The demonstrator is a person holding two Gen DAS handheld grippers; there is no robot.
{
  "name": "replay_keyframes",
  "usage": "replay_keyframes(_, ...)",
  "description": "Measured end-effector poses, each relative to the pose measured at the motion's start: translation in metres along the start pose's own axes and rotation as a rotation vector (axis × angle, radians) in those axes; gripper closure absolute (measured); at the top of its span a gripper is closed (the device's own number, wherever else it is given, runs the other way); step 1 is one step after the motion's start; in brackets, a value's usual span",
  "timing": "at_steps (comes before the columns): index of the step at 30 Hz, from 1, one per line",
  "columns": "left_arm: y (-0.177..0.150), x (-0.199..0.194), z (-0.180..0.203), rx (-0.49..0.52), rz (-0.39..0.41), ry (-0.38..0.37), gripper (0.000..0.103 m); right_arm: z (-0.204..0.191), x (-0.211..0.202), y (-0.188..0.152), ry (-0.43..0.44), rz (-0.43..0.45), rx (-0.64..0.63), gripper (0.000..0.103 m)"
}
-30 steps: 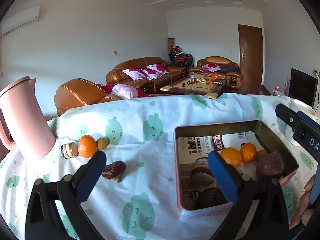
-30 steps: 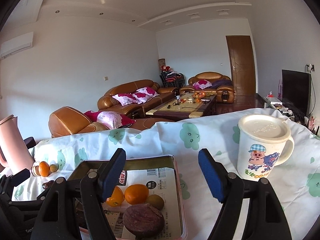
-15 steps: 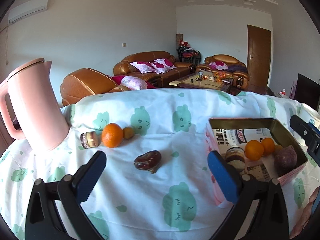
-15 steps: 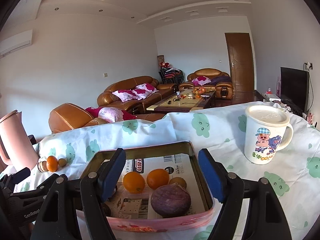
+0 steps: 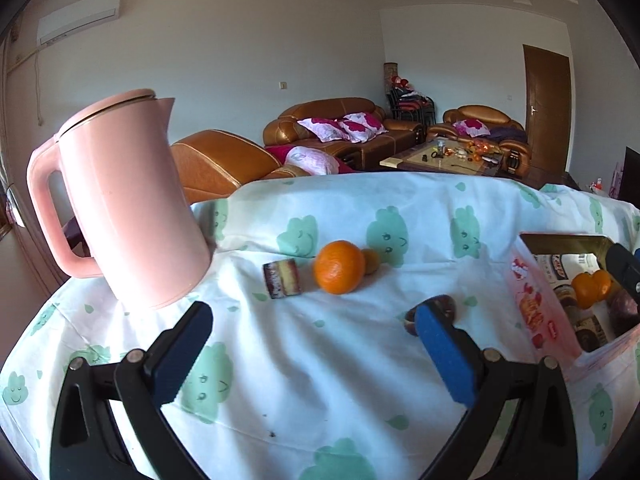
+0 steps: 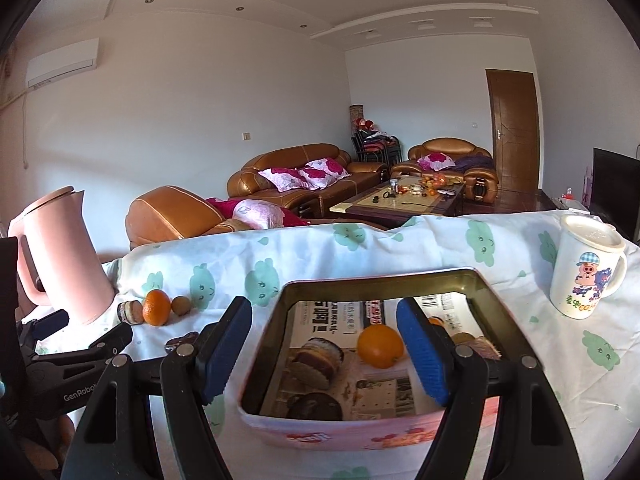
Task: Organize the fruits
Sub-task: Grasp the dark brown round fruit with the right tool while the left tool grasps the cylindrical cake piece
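Observation:
An orange [image 5: 338, 267] lies on the cloud-print tablecloth with a small brown fruit [image 5: 372, 261] at its right and a striped cake roll [image 5: 281, 278] at its left. A dark doughnut-like piece [image 5: 442, 305] lies nearer, partly behind my left finger. My left gripper [image 5: 312, 354] is open and empty, short of them. The pink tin box [image 6: 384, 432] holds an orange [image 6: 379, 345], dark pastries and more fruit. My right gripper [image 6: 326, 354] is open and empty over the tin's near edge.
A pink kettle [image 5: 128, 200] stands at the table's left, close to the loose fruit. A white cartoon mug [image 6: 586, 268] stands at the right. The tin [image 5: 560, 312] sits at the right edge of the left wrist view. Sofas and a coffee table lie beyond the table.
My left gripper has swung left, away from the tin toward the kettle and loose fruit. My right gripper has pulled back and down, so the tin sits centred under it. Both stay open.

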State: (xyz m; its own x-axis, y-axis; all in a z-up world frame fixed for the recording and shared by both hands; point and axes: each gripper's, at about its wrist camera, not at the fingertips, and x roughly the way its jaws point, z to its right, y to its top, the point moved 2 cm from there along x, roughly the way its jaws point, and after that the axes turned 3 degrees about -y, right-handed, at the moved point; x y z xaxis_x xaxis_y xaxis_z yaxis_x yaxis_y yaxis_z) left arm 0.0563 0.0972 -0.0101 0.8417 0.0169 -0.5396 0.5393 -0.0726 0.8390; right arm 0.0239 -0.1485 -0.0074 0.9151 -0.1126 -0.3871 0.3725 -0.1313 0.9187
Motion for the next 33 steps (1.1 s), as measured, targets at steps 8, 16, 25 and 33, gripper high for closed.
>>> replay_keyframes(8, -0.002, 0.022, -0.067, -0.109, -0.075, 0.11, 0.0, -0.058, 0.016, -0.004, 0.071, -0.053, -0.094, 0.027)
replay_keyframes(16, -0.011, 0.039, -0.102, -0.196, -0.184, 0.169, 0.0, -0.121, 0.056, -0.012, 0.17, -0.212, -0.206, 0.027)
replay_keyframes(25, -0.012, 0.047, -0.096, -0.154, -0.198, 0.167, 0.0, -0.145, 0.112, -0.034, 0.161, -0.475, -0.263, 0.046)
replay_keyframes(33, -0.013, 0.053, -0.095, -0.165, -0.206, 0.122, 0.0, -0.134, 0.101, -0.042, 0.23, -0.473, -0.233, 0.06)
